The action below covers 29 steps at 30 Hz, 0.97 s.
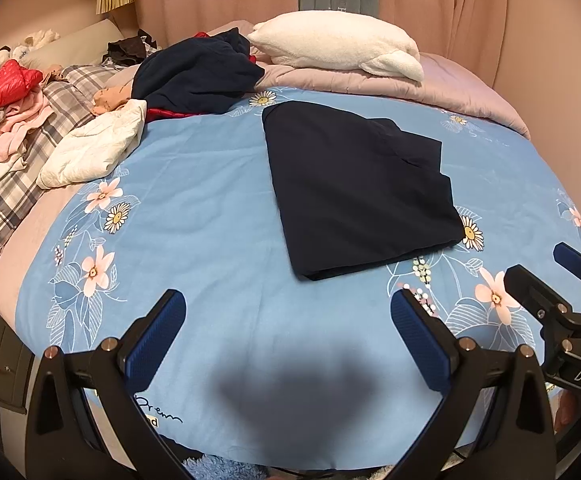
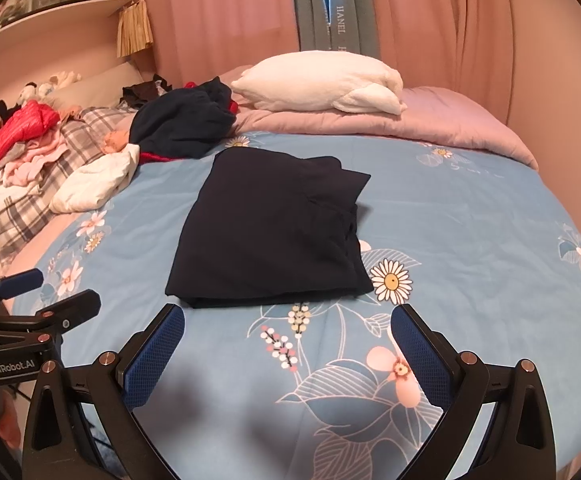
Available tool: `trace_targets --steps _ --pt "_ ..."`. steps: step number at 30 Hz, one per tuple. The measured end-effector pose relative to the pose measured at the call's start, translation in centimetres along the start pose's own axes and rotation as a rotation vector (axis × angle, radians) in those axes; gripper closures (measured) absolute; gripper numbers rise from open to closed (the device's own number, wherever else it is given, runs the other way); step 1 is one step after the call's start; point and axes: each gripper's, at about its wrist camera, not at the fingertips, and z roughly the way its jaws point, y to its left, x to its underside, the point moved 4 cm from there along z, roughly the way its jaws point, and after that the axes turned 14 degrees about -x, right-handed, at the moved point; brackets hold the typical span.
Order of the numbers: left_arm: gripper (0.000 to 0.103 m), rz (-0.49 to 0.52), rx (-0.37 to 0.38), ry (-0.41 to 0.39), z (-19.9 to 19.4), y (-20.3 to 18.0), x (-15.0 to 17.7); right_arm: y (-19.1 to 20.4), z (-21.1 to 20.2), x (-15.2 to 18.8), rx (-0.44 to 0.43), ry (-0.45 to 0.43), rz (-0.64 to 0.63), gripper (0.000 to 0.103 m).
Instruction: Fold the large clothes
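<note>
Both wrist views look forward across the bed (image 1: pixel 210 208), side by side.

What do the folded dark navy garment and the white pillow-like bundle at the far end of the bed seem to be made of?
Folded dark navy garment: probably a thin, matte woven or knit cloth; it lies flat with crisp edges and no sheen. White pillow-like bundle: looks like fluffy fleece or terry, with a soft, nubbly surface.

Folded garment (image 1: pixel 354 192) lies on the sheet (image 1: pixel 194 208); behind it, a pillow (image 1: pixel 338 44) on the quilt (image 1: pixel 430 88); behind-left, a crumpled garment (image 1: pixel 194 72); far left, a clothes pile (image 1: pixel 14 120); both grippers in front.
</note>
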Motion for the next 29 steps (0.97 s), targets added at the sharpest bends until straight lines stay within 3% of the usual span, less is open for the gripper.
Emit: trace_targets --steps 29 --pt "0.0 0.003 0.005 -0.007 -0.01 -0.22 -0.05 0.17 0.1 0.2 -0.009 0.007 -0.006 0.001"
